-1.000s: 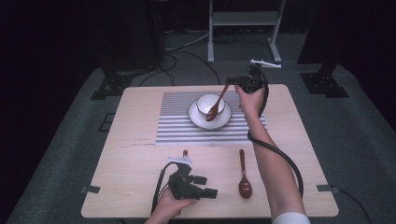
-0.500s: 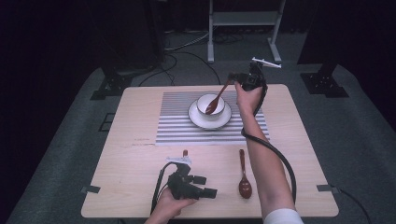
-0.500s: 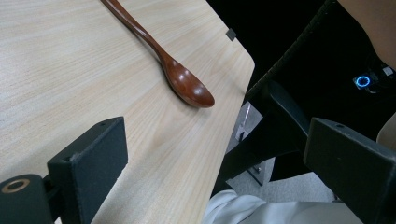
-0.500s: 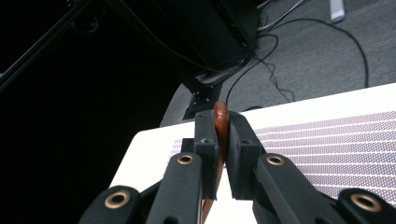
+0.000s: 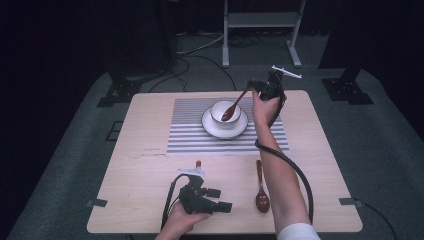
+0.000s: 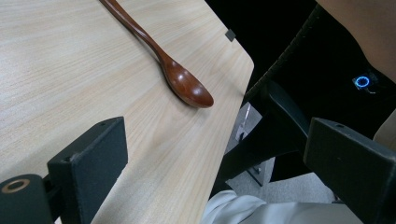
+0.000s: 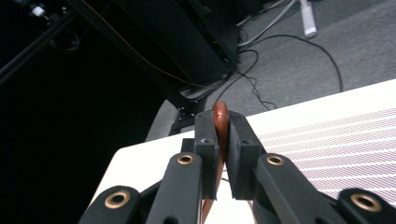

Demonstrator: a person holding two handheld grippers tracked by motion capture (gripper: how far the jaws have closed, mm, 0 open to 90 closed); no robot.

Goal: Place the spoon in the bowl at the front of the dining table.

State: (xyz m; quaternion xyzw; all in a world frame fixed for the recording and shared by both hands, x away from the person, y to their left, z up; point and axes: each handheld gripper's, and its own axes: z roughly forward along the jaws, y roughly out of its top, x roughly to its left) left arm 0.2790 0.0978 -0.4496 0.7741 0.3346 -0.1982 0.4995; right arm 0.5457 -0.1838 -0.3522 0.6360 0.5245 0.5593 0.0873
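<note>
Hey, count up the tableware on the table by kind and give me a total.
Wooden spoons: 2, one held in the right tool over the bowl, one lying loose on the table
Bowls: 1
Saucers: 1
Striped placemats: 1
Total: 5

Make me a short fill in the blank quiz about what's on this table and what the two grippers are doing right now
1. The right gripper is shut on the handle of a wooden ____.
2. That spoon's head dips into the white ____ on the saucer.
3. The saucer sits on a ____ placemat.
4. The left gripper's jaws stand ____, holding nothing.

Missing words: spoon; bowl; striped; open
</note>
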